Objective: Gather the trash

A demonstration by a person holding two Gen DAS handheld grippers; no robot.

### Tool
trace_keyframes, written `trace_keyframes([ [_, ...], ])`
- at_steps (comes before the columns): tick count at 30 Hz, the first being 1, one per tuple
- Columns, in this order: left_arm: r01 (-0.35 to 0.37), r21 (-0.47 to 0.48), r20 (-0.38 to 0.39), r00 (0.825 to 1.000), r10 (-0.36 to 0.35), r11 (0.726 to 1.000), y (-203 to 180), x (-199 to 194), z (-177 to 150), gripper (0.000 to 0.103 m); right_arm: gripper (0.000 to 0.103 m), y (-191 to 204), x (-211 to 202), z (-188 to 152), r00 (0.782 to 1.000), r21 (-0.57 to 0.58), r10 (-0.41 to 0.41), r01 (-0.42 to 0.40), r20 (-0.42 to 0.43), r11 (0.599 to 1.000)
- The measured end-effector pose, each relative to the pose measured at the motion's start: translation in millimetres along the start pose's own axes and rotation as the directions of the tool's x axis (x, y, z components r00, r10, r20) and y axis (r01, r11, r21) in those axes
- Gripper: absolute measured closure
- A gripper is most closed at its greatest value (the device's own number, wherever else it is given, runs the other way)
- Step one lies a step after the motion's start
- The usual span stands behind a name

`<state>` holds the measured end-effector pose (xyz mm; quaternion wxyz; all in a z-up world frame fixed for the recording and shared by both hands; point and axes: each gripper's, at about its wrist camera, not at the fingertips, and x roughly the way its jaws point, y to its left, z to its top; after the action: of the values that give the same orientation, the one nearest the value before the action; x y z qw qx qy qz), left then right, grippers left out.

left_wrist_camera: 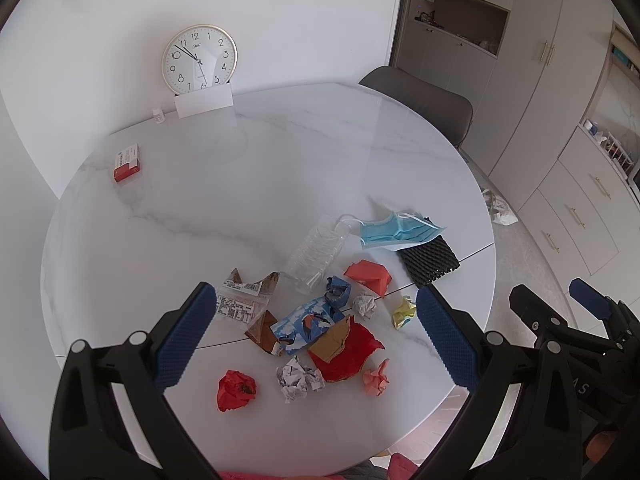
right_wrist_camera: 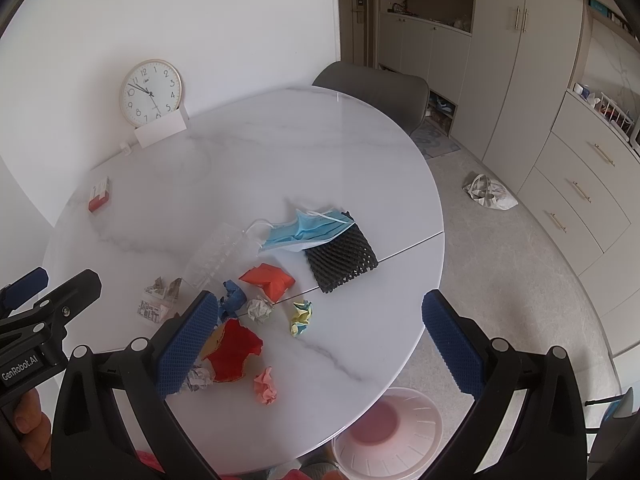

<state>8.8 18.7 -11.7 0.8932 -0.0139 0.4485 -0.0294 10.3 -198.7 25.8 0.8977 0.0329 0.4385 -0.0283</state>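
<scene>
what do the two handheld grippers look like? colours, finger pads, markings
Both are matte black plastic frames with silver pivot bolts. Left gripper and right gripper carry blue, knurled-texture finger pads. White "GenRobot.AI" lettering shows on the left gripper's body in the right wrist view. No cables visible.

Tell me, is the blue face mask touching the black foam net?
Touching. In the right wrist view the blue face mask lies over the top edge of the black foam net, no table showing between them.

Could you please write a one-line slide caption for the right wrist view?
Open right gripper hovers over crumpled paper scraps, a blue face mask and black foam netting on a round marble table.
</scene>
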Motion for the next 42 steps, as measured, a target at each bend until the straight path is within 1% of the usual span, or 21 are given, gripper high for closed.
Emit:
trace_keyframes([
  [14, 0.001, 0.008, -0.007, 1.0, -0.001, 1.0, 2.5, 2.2, -2.5, 0.007, 0.002, 1.6, 2.9, -1.8, 1.0, -0.002, 0.002, -0.002, -0.006, 1.0],
  [18, 0.029, 0.027, -0.019, 0.999, -0.028, 0.999, 10.9, 8.8, -9.5, 0.007, 0.002, 5.4, 12.7, -8.9, 0.999, -0.019, 0.023, -0.024, -0.026, 1.0],
  [20, 0.035, 0.043, -0.029, 0.999, -0.034, 0.998, 17.3, 15.2, -16.1, 0.007, 0.002, 10.1, 23.1, -16.3, 0.998, -0.042, 0.043, -0.045, -0.055, 0.998],
  [23, 0.043, 0.066, -0.053, 0.998, -0.04, 0.997, 33.5, 28.9, -35.0, 0.007, 0.002, 17.9, 40.6, -28.2, 0.994, -0.08, 0.051, -0.059, -0.094, 0.995],
  [26, 0.013, 0.067, -0.091, 0.996, -0.006, 0.998, 54.7, 46.8, -59.9, 0.007, 0.002, 22.0, 58.3, -41.1, 0.987, -0.096, 0.072, -0.087, -0.144, 0.992],
  [28, 0.0, 0.071, -0.134, 0.991, 0.009, 0.997, 69.5, 61.0, -80.8, 0.007, 0.002, 22.6, 70.7, -49.6, 0.979, -0.097, 0.096, -0.115, -0.178, 0.989],
  [30, -0.037, 0.07, -0.183, 0.982, 0.049, 0.997, 81.7, 75.1, -99.9, 0.007, 0.002, 21.3, 81.2, -55.5, 0.975, -0.097, 0.113, -0.134, -0.192, 0.986],
  [33, -0.063, 0.035, -0.22, 0.973, 0.069, 0.997, 92.0, 84.9, -114.3, 0.007, 0.002, 7.5, 99.5, -58.5, 0.976, -0.071, 0.105, -0.12, -0.192, 0.99],
  [35, -0.055, 0.02, -0.216, 0.975, 0.058, 0.998, 91.6, 86.4, -114.6, 0.007, 0.002, -5.9, 109.4, -52.1, 0.976, -0.046, 0.089, -0.1, -0.197, 0.994],
  [38, -0.028, 0.025, -0.191, 0.981, 0.033, 0.999, 82.5, 88.1, -105.9, 0.007, 0.002, -26.3, 132.2, -32.4, 0.983, -0.025, 0.056, -0.061, -0.177, 0.998],
  [39, -0.01, 0.039, -0.18, 0.984, 0.017, 0.999, 75.9, 90.3, -98.9, 0.007, 0.002, -31.6, 140.9, -25.3, 0.985, -0.024, 0.033, -0.038, -0.171, 0.999],
  [41, 0.021, 0.074, -0.157, 0.988, -0.009, 0.997, 64.1, 93.5, -86.2, 0.007, 0.004, -41.4, 157.8, -14.0, 0.987, -0.017, 0.016, -0.019, -0.161, 1.0],
  [42, 0.037, 0.102, -0.14, 0.99, -0.023, 0.994, 56.3, 96.0, -77.8, 0.007, 0.008, -46.1, 170.3, -6.8, 0.986, -0.01, 0.011, -0.013, -0.167, 1.0],
])
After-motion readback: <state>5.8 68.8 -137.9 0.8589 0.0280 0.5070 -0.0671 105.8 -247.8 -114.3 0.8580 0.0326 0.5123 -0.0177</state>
